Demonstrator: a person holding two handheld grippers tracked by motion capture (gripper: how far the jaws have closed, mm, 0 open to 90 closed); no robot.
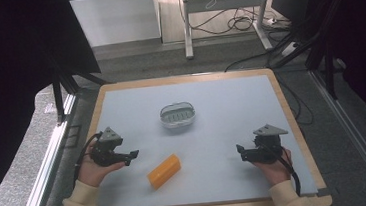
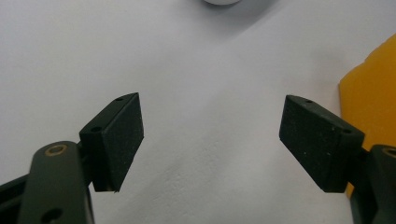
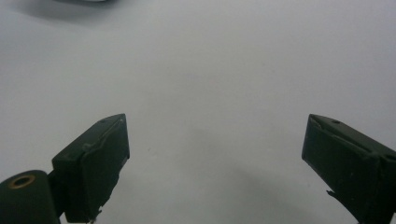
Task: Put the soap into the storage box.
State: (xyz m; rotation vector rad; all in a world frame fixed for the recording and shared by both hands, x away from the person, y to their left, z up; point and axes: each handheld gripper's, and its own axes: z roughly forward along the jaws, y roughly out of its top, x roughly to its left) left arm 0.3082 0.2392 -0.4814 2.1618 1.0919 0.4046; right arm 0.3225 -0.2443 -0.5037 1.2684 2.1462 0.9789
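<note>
Both your grippers hang empty with jaws spread wide: left gripper (image 1: 134, 154) at lower left, right gripper (image 1: 239, 149) at lower right. The orange block (image 1: 164, 171) lies low centre, nearest your left. Approach off-centre and a jaw may push it aside.

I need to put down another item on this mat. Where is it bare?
The table is bare along its far edge beyond the soap dish, and between the orange block and the right gripper. It is tightest between the left gripper and the block.
</note>
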